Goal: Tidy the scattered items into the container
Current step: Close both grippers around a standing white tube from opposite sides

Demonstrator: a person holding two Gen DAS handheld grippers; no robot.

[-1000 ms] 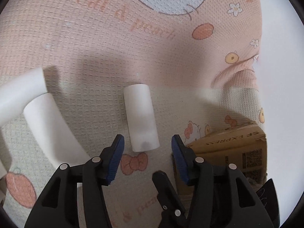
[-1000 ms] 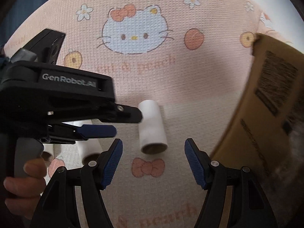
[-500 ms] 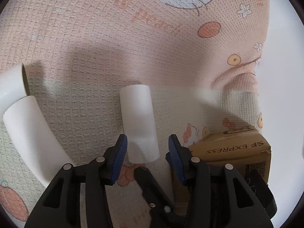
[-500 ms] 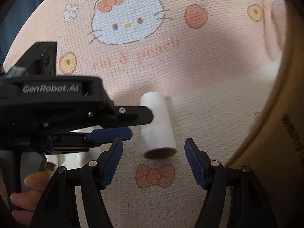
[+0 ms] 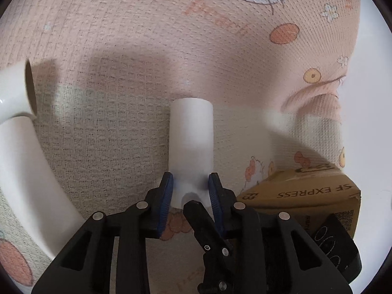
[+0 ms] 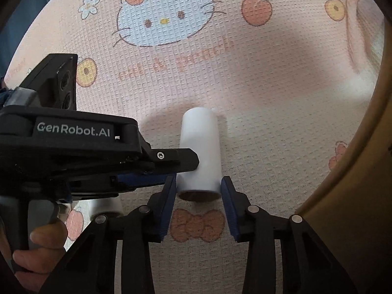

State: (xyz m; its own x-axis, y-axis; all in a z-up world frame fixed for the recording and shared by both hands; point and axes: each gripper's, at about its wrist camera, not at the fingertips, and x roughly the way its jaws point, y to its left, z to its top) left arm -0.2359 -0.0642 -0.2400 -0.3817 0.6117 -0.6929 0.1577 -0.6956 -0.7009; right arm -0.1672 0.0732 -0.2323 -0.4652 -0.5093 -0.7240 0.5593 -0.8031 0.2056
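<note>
A short white cardboard tube [image 5: 191,144] with a brown hollow core lies on the pink cartoon-cat blanket [image 5: 122,49]. The left gripper [image 5: 191,191] pinches its near end; the right gripper [image 6: 198,196] stands open beside it.

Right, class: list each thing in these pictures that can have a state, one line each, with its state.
Left hand-held gripper: shut on white tube.
Right hand-held gripper: open, astride the tube's near end.
White tube: lying on the blanket, pinched at one end.
Cardboard box: resting on the blanket, contents hidden.
Two other tubes: lying loose on the blanket.
</note>
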